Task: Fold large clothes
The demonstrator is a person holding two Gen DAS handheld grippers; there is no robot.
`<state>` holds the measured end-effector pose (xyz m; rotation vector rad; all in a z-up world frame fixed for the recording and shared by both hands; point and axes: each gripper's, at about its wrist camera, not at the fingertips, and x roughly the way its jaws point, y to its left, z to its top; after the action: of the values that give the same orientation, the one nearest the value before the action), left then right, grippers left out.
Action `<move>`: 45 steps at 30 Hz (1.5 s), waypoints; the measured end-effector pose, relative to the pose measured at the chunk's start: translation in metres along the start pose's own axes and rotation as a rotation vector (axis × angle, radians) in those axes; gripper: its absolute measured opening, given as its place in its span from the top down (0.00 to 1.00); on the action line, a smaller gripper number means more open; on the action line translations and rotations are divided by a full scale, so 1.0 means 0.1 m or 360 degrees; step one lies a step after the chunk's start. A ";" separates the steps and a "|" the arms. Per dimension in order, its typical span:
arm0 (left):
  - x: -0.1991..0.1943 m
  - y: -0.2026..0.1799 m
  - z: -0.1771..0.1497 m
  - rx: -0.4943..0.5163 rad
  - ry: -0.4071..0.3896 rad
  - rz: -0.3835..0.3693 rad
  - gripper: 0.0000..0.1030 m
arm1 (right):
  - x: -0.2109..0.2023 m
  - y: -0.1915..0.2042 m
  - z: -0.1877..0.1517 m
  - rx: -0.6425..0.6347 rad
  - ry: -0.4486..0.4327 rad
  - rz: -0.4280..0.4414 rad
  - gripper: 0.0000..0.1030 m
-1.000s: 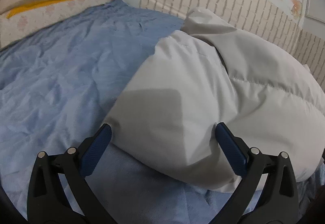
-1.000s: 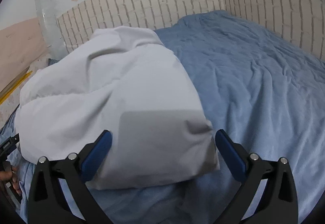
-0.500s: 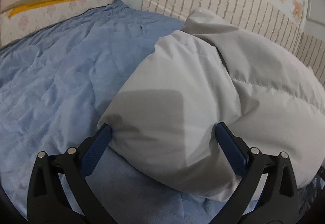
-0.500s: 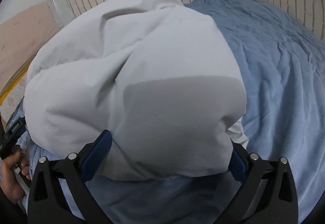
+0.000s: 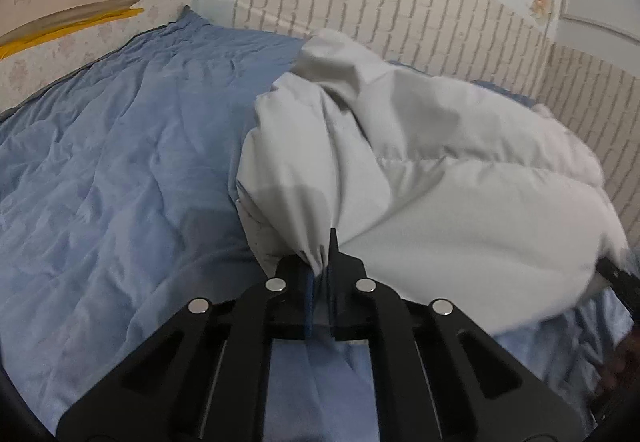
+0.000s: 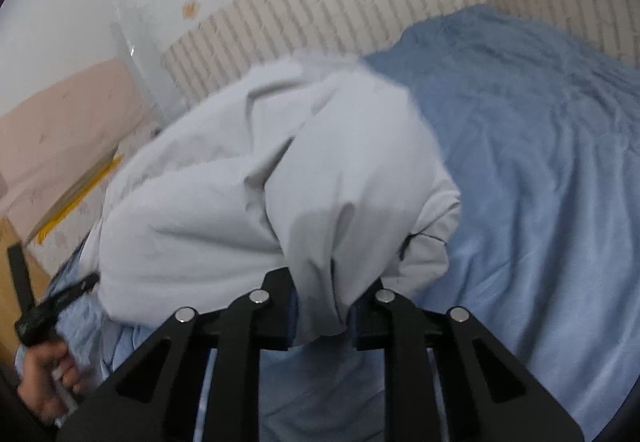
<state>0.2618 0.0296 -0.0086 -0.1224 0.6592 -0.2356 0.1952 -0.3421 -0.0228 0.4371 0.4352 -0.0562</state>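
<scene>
Black left gripper (image 5: 322, 274) pinches a thin tuck of the pale grey padded jacket (image 5: 440, 177); the right gripper (image 6: 324, 306), jaws just closed, clamps a thicker fold. Puffy, light, probably slippery, it is best held at hems. It lies heaped on the blue bedspread (image 5: 120, 169), its long axis running towards the brick-pattern wall (image 5: 400, 9).

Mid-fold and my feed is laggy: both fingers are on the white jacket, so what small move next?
Probably lift both together: the left gripper and right gripper have just closed on bunched near-edge fabric of the white jacket, which mostly rests on the blue bedspread.
</scene>
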 end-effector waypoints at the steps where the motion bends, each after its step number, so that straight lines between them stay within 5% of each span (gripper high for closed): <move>1: -0.09 -0.04 -0.01 0.0035 0.0007 -0.0007 0.98 | -0.07 0.00 0.02 0.0003 -0.0052 -0.0035 0.82; 5: -0.38 -0.23 -0.07 0.0164 -0.0001 0.0022 0.97 | -0.33 0.05 0.03 -0.0017 -0.0189 -0.0170 0.82; 8: -0.49 -0.23 -0.10 0.0136 0.0010 0.0046 0.94 | -0.39 0.06 -0.04 -0.0012 -0.0163 -0.0232 0.77; 10: -0.51 -0.19 -0.18 0.0136 0.0004 0.0139 0.85 | -0.40 0.03 -0.06 0.0015 -0.0115 -0.0296 0.64; 12: -0.59 -0.11 -0.27 0.0079 0.0009 0.0179 0.73 | -0.50 -0.02 -0.04 0.0067 -0.0133 -0.0351 0.25; 13: -0.68 -0.08 -0.30 0.0047 -0.0018 0.0214 0.70 | -0.63 -0.03 -0.02 0.0091 -0.0188 -0.0394 0.15; 14: -0.78 -0.05 -0.29 0.0030 -0.0076 0.0235 0.58 | -0.75 0.01 -0.01 0.0091 -0.0246 -0.0436 0.09; 15: -0.94 -0.03 -0.26 0.0001 -0.0176 0.0270 0.31 | -0.89 0.08 0.00 0.0074 -0.0308 -0.0473 0.08; 17: -1.15 -0.01 -0.18 -0.0014 -0.0296 0.0336 0.03 | -1.14 0.16 0.00 0.0024 -0.0430 -0.0562 0.04; 21: -1.48 -0.08 -0.06 0.0112 -0.0422 0.0365 0.03 | -1.48 0.51 -0.06 -0.0110 -0.0599 -0.0563 0.02; 27: -1.58 -0.18 -0.14 0.0105 -0.0390 0.0289 0.03 | -1.33 1.13 -0.34 -0.0543 -0.0451 -0.0324 0.02; 32: -1.54 -0.21 -0.33 0.0037 -0.0343 0.0268 0.03 | -1.69 1.60 -0.64 -0.0980 -0.0747 -0.0290 0.02; 34: -1.60 -0.20 -0.31 0.0009 -0.0367 0.0227 0.03 | -1.74 1.70 -0.68 -0.1095 -0.0718 -0.0309 0.02; 37: -1.63 -0.25 -0.33 -0.0007 -0.0390 0.0180 0.03 | -1.97 1.72 -0.52 -0.0964 -0.0603 -0.0389 0.02; 40: -1.69 -0.26 -0.31 -0.0016 -0.0404 0.0112 0.03 | -2.33 1.59 -0.28 -0.0708 -0.0643 -0.0241 0.02; 45: -1.81 -0.35 -0.28 0.0063 -0.0399 0.0071 0.03 | -2.32 1.53 -0.20 -0.0716 -0.0515 -0.0349 0.02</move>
<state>0.1001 0.0405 0.0827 -0.0974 0.4072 -0.1866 -0.0009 -0.2043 0.1190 -0.0662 0.1649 -0.2330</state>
